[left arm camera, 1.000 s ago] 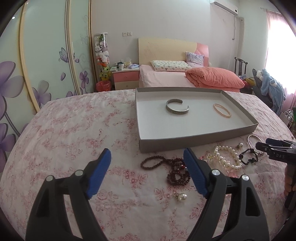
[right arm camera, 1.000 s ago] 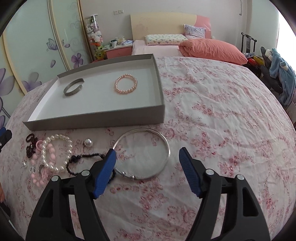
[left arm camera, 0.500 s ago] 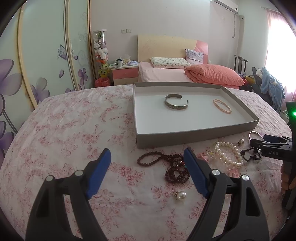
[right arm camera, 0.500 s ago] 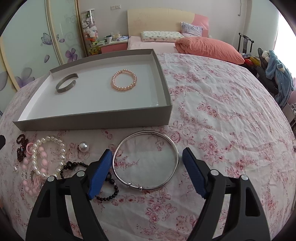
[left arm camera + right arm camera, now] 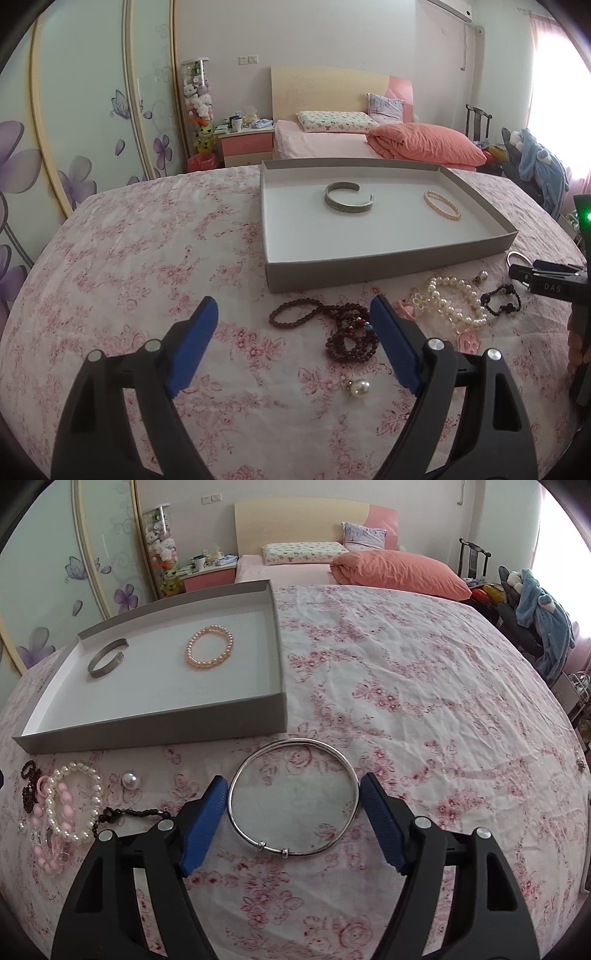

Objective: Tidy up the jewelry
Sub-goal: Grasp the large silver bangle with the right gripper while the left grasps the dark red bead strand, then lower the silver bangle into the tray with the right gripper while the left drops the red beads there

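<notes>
A grey tray [image 5: 388, 262] [image 5: 155, 723] on the floral cloth holds a silver cuff [image 5: 349, 197] [image 5: 107, 661] and a pink bead bracelet [image 5: 442, 205] [image 5: 209, 647]. In front of it lie dark red beads [image 5: 343, 328], a white pearl bracelet [image 5: 456, 301] [image 5: 75, 805], pink beads [image 5: 44, 834], a black bead string [image 5: 502, 299] [image 5: 133, 814] and loose pearls [image 5: 360, 387] [image 5: 130, 780]. My right gripper [image 5: 291, 801] is open, its blue pads straddling a thin silver bangle [image 5: 293, 797] flat on the cloth. My left gripper [image 5: 291, 325] is open and empty above the red beads.
The right gripper's black body [image 5: 554, 284] shows at the right edge of the left wrist view. The table's cloth [image 5: 424, 701] stretches right of the tray. A bed [image 5: 369, 140], a nightstand [image 5: 245, 146] and a chair with clothes [image 5: 535, 166] stand behind.
My right gripper has moved forward and down so its open pads now flank the silver bangle. My left gripper has drawn back a little and stays open.
</notes>
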Demonstrator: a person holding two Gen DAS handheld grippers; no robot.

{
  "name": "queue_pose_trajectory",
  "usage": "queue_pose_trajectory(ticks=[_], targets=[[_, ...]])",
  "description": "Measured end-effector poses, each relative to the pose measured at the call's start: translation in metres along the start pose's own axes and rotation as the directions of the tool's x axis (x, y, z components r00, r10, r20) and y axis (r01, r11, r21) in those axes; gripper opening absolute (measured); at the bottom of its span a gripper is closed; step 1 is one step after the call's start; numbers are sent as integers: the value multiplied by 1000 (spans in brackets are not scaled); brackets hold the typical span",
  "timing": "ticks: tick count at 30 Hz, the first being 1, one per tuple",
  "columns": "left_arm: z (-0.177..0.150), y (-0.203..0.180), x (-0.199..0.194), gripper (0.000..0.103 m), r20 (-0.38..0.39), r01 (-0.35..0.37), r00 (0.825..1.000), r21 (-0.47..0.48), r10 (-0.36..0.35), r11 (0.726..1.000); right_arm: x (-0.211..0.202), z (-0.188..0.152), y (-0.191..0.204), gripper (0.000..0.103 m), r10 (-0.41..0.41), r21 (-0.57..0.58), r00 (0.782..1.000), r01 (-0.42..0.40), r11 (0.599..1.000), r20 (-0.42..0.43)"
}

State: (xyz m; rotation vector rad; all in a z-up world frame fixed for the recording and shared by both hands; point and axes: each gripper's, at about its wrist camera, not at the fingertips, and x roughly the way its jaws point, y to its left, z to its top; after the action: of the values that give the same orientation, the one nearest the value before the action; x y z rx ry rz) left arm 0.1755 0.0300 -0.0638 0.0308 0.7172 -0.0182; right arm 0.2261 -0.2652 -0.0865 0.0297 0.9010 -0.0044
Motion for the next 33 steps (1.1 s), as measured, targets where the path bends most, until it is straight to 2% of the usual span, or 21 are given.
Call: queue_pose_trajectory(ticks=[8,13,19,23,24,26,30,33], targets=[[6,-13,24,82,-91,5,996,50,0,999,0,1,-4,73,6,-1,1000,-6,1000,1],[6,-18,45,82,-170,36,985,58,-26,998,0,1,-4,73,6,0,1000,-6,1000,0],[7,-16,54,82,-193,54,980,54,-42,997,0,1,-4,73,6,0,1000,-6,1000,0],[4,-23,51,67,-188,66,981,78,-50,995,0,1,-4,73,6,0,1000,-6,1000,0],[4,-24,50,59,-187,72,981,83,-55,994,0,1,-4,73,6,-1,1000,-6,1000,0],[3,-25,50,52,-196,97,977,68,-82,993,0,2,-4,73,5,-1,1000,-5,1000,0],[3,-26,50,25,-189,100,978,73,-85,992,0,1,-4,73,6,-1,1000,-6,1000,0],[4,-25,50,17,-183,96,980,71,-82,993,0,2,-4,73,7,-3,1000,-7,1000,0]])
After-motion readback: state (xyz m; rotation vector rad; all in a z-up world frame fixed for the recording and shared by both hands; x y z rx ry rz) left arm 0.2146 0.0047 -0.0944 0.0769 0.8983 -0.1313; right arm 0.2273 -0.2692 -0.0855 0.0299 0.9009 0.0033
